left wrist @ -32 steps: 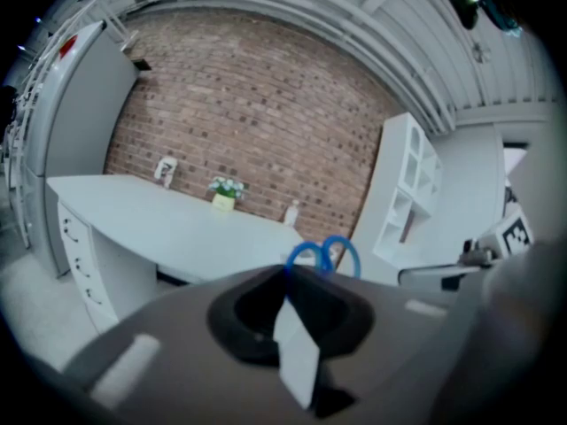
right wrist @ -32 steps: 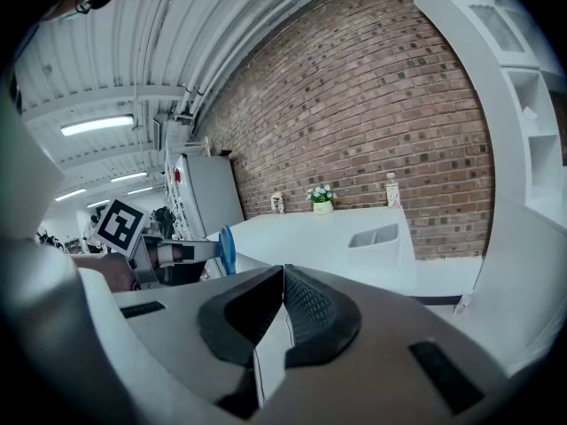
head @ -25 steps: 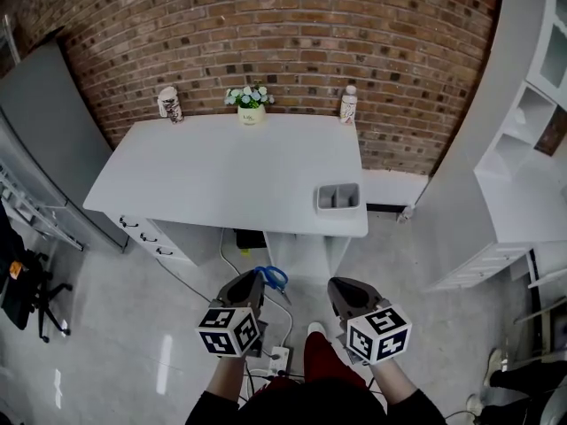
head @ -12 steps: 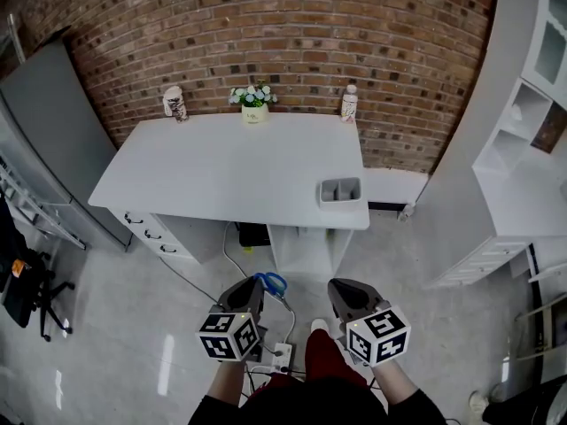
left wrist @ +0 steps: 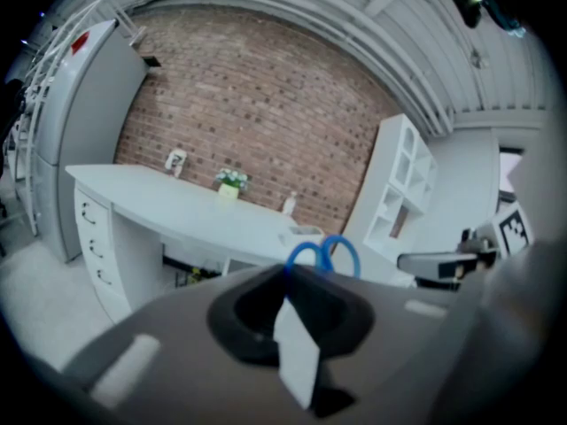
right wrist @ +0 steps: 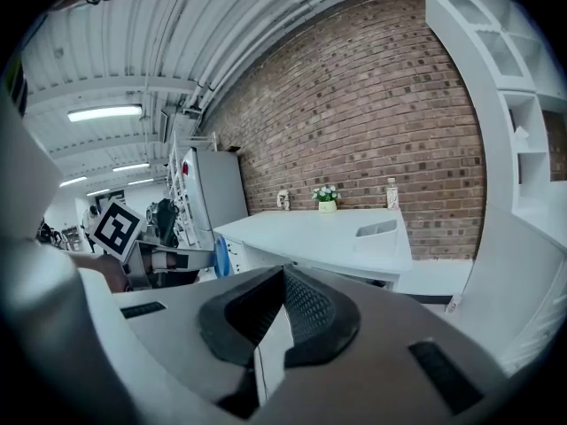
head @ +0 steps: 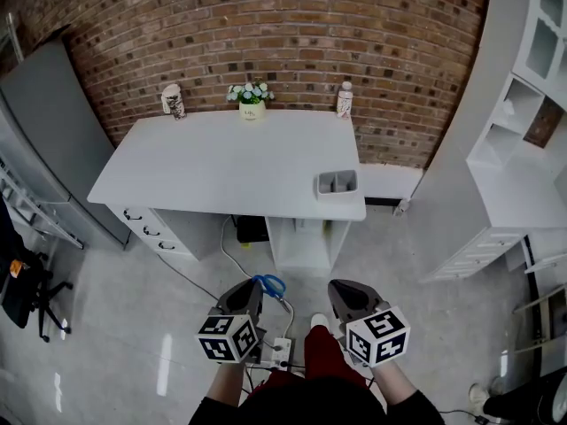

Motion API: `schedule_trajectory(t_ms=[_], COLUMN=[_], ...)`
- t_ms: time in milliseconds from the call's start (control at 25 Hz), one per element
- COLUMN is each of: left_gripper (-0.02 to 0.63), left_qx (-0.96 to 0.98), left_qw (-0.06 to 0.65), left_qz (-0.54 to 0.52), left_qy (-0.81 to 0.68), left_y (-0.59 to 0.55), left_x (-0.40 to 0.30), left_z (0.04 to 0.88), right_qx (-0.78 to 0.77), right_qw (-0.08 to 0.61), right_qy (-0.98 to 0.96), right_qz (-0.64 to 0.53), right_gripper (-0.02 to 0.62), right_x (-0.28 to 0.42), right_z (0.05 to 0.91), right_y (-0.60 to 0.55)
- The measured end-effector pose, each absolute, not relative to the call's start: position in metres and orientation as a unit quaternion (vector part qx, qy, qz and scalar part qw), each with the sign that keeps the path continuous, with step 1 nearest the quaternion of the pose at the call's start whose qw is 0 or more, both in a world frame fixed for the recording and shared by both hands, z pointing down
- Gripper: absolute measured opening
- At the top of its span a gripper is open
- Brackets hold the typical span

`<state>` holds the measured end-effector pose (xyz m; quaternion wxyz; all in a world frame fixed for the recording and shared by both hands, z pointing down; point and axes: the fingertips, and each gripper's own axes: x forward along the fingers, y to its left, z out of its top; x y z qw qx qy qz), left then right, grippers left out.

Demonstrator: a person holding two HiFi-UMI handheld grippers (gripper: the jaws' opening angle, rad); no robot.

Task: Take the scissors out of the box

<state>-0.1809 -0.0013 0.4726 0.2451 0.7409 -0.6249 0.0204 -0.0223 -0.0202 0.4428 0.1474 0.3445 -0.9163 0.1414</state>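
The scissors [head: 271, 284] have blue handles, and my left gripper [head: 253, 290] is shut on them. Those handles stick out past the jaw tips in the left gripper view, where the scissors [left wrist: 324, 253] rise above my left gripper [left wrist: 288, 269]. My right gripper [head: 342, 292] is shut with nothing in it, level with the left one and to its right. In its own view my right gripper [right wrist: 283, 271] shows its pads pressed together. The grey box [head: 337, 182] stands at the front right corner of the white table [head: 213, 162], well away from both grippers.
At the back of the table stand a flower pot [head: 251, 110], a patterned cup [head: 172, 101] and a bottle [head: 344, 101]. A power strip [head: 276, 352] with cables lies on the floor by my feet. White shelves [head: 523, 122] are on the right, a grey cabinet [head: 40, 131] on the left.
The table and the box have drawn further off in the head view and both grippers sit lower in the frame. The left gripper keeps its hold on the scissors.
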Motion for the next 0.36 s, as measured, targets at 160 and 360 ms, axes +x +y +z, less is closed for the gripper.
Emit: schedule_trajectory(t_ms=[160,360], left_gripper=[0.021,0.021], left_qx=[0.741,0.740], left_qw=[0.249,0.252], left_qz=[0.021,0.024], left_qy=[-0.624,-0.623], left_y=[0.008,0.015], left_x=[-0.182,-0.184], left_z=[0.476,0.476], right_qx=[0.347,0.347], right_qw=[0.151,0.154], right_qy=[-0.915,-0.913], right_qz=[0.144,0.147], right_gripper=[0.008,0.008], right_x=[-0.022,-0.024], right_z=[0.446,0.446], right_y=[-0.010,-0.003])
